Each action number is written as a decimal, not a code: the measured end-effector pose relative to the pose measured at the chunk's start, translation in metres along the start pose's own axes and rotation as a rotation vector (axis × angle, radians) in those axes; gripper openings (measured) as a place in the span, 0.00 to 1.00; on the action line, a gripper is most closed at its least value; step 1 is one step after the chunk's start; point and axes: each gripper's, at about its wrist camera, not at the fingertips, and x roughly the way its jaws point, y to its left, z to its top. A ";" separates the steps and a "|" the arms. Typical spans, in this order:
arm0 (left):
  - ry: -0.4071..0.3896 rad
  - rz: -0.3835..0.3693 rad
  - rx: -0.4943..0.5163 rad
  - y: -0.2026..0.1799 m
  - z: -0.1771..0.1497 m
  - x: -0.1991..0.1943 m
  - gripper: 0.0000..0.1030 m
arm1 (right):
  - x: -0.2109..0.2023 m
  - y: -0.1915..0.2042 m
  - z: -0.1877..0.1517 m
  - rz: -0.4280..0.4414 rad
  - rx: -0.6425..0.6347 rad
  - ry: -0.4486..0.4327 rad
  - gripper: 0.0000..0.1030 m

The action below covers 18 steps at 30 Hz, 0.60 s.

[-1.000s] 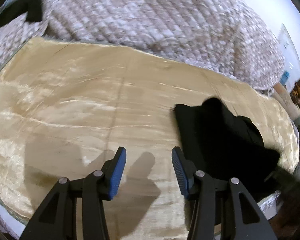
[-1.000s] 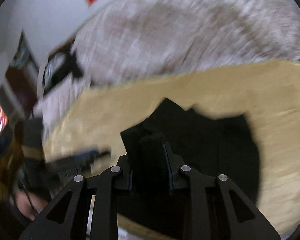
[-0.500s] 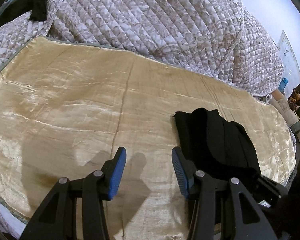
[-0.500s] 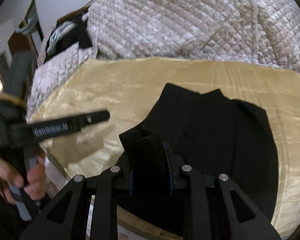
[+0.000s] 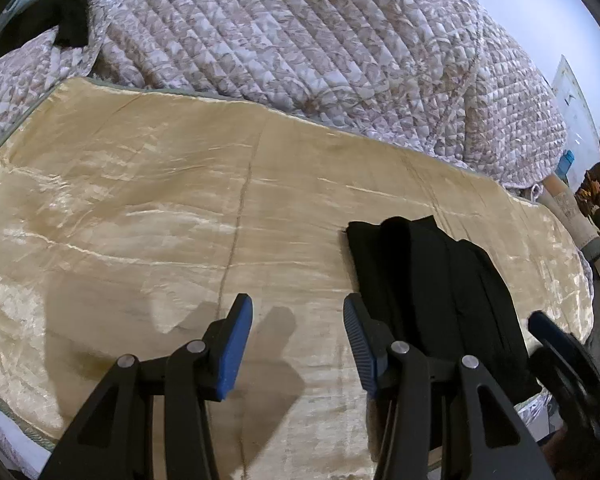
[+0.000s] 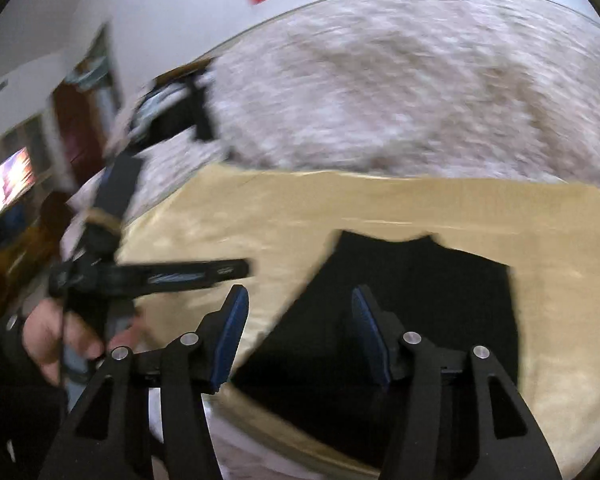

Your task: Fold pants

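Pants (image 5: 436, 280) folded on gold cloth (image 5: 140, 200), left claw (image 5: 298, 334) spread, right claw (image 6: 298, 334) opening, empty.

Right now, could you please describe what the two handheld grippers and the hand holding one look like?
Both the left gripper and right gripper have black angular finger frames with triangular cut-outs, silver pivot pins and ribbed blue pads. The left hand emerges from a dark sleeve. The handle carries white lettering, too blurred to read.

Ahead and to the left of the left tool (image 5: 298, 340) the gold bedspread (image 5: 140, 208) lies bare and passable. Just off its right finger lie the folded black pants (image 5: 436, 292). Farther ahead the heaped quilt (image 5: 300, 40) walls off the way. The right tool (image 6: 300, 332), jaws opening with nothing between them, hovers over the pants.
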 end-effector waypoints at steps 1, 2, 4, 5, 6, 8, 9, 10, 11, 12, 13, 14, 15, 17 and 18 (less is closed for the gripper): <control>0.000 -0.004 0.007 -0.002 0.000 0.001 0.49 | 0.004 -0.009 -0.003 -0.027 0.033 0.026 0.53; 0.000 -0.007 0.013 -0.005 -0.001 0.001 0.49 | 0.010 -0.016 -0.007 -0.044 0.060 0.065 0.53; 0.000 -0.017 0.027 -0.011 -0.001 0.001 0.49 | 0.029 -0.021 -0.019 -0.055 0.052 0.194 0.52; -0.002 -0.024 0.033 -0.013 0.000 0.001 0.49 | 0.027 -0.016 -0.019 -0.060 0.019 0.181 0.52; -0.005 -0.032 0.039 -0.016 0.001 0.000 0.49 | 0.025 -0.010 -0.016 -0.027 -0.010 0.181 0.50; -0.011 -0.052 0.051 -0.024 0.004 -0.001 0.49 | 0.018 -0.012 -0.004 0.069 0.034 0.166 0.45; -0.011 -0.065 0.061 -0.028 0.007 -0.001 0.49 | 0.016 -0.016 0.001 0.075 0.050 0.155 0.45; -0.012 -0.080 0.072 -0.034 0.010 -0.001 0.49 | 0.013 -0.021 0.010 0.042 0.063 0.139 0.45; -0.015 -0.094 0.085 -0.039 0.014 -0.001 0.49 | 0.013 -0.027 0.020 -0.001 0.068 0.130 0.45; -0.017 -0.110 0.100 -0.045 0.018 -0.001 0.49 | 0.013 -0.034 0.030 -0.032 0.077 0.122 0.45; -0.019 -0.134 0.118 -0.052 0.024 -0.001 0.49 | 0.014 -0.044 0.041 -0.064 0.085 0.116 0.44; -0.019 -0.161 0.138 -0.060 0.029 0.001 0.49 | 0.016 -0.050 0.049 -0.092 0.085 0.123 0.43; -0.018 -0.182 0.156 -0.067 0.034 0.005 0.49 | 0.023 -0.059 0.056 -0.118 0.083 0.142 0.40; -0.013 -0.224 0.193 -0.083 0.043 0.015 0.49 | 0.039 -0.076 0.064 -0.143 0.093 0.182 0.33; -0.005 -0.240 0.207 -0.089 0.045 0.022 0.49 | 0.048 -0.084 0.065 -0.150 0.107 0.209 0.31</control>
